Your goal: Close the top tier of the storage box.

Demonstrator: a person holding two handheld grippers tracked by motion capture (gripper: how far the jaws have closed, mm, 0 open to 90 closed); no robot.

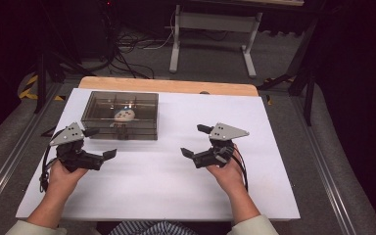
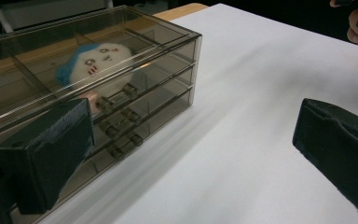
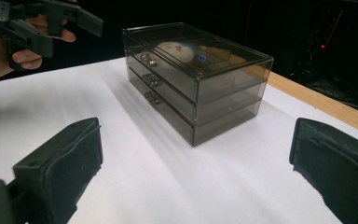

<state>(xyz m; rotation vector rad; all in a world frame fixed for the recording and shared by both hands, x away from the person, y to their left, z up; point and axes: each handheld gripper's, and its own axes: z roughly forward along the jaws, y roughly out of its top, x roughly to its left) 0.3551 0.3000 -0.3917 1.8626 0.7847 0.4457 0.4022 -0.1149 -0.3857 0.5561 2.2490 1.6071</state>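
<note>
A smoky clear drawer box [image 1: 120, 115] sits on the far left part of the white table [image 1: 176, 181], with a small plush toy [image 1: 125, 114] shut inside its top drawer. The left gripper [image 1: 99, 143] hovers just beside the box's front, jaws spread wide and empty. The right gripper [image 1: 196, 141] hangs well apart from the box over bare table, jaws likewise released, holding nothing.

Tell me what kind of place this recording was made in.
Probably a lab or recording studio, not a home: a white-topped table standing between floor rails, loose cables on grey carpet, dark surroundings, and a clear drawer box staged alone on the table.
</note>
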